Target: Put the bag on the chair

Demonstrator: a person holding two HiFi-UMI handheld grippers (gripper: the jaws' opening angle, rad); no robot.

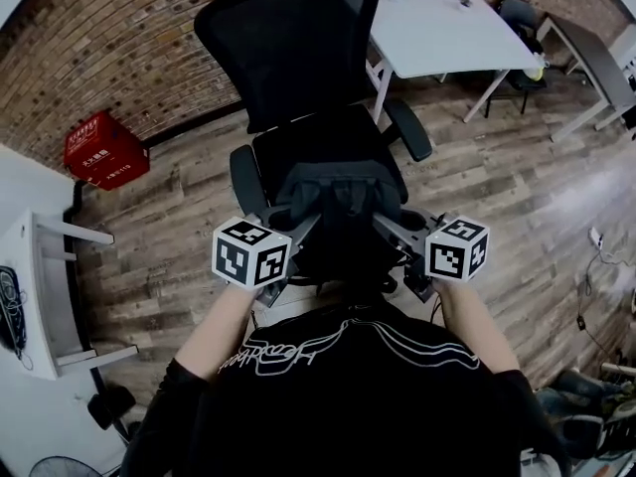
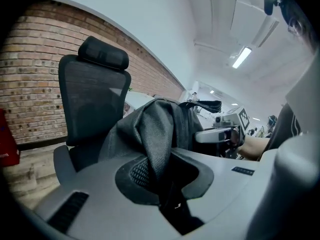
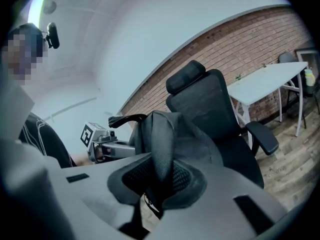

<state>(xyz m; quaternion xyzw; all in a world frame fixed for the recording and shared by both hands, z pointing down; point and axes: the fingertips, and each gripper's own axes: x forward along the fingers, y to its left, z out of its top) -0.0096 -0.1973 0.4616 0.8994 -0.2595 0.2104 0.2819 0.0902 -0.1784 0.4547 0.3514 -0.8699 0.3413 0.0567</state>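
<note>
A person holds a dark grey bag (image 1: 338, 195) between two grippers, facing a black office chair (image 1: 288, 38) at twelve o'clock. The left gripper (image 1: 298, 229) pinches the bag's fabric at its nine o'clock side, and the right gripper (image 1: 396, 229) pinches it at three o'clock. The bag seems to hang over the front of the seat (image 1: 313, 147), mid-carry. The next move calls for lowering it onto the seat, then spreading both jaws.

I can reach the chair seat (image 1: 320, 145) from the front over bare floor (image 1: 497, 207), but the armrests (image 1: 409, 129) wall both sides and the tall back (image 1: 288, 38) blocks the far end.
</note>
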